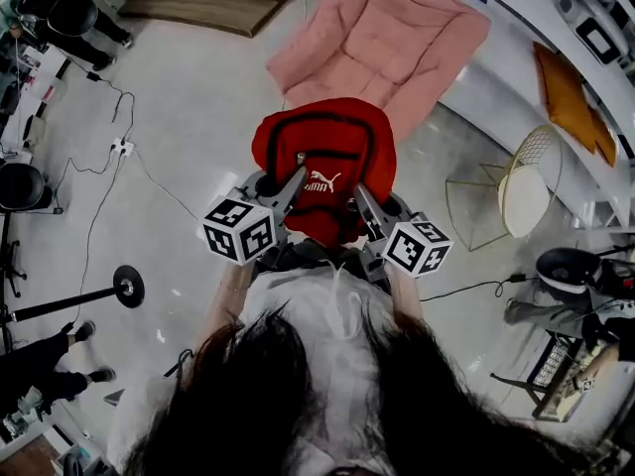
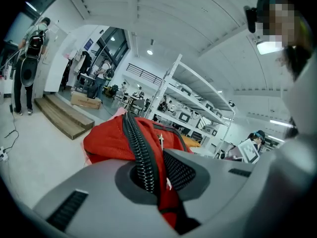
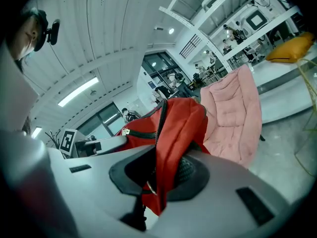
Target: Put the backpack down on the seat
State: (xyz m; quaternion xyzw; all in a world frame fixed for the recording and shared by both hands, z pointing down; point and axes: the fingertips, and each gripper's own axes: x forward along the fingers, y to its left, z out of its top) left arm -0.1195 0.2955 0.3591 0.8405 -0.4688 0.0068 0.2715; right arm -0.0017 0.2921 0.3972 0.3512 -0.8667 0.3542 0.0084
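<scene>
While both grippers hold it up by its top, the red backpack hangs over the grey floor, just in front of the pink armchair and not on its seat. Its black zip is closed as far as one can see, so the contents stay hidden. The left gripper is clamped on the zip and red fabric, and the right gripper is clamped on a red fold. A wire chair stands further right.
</scene>
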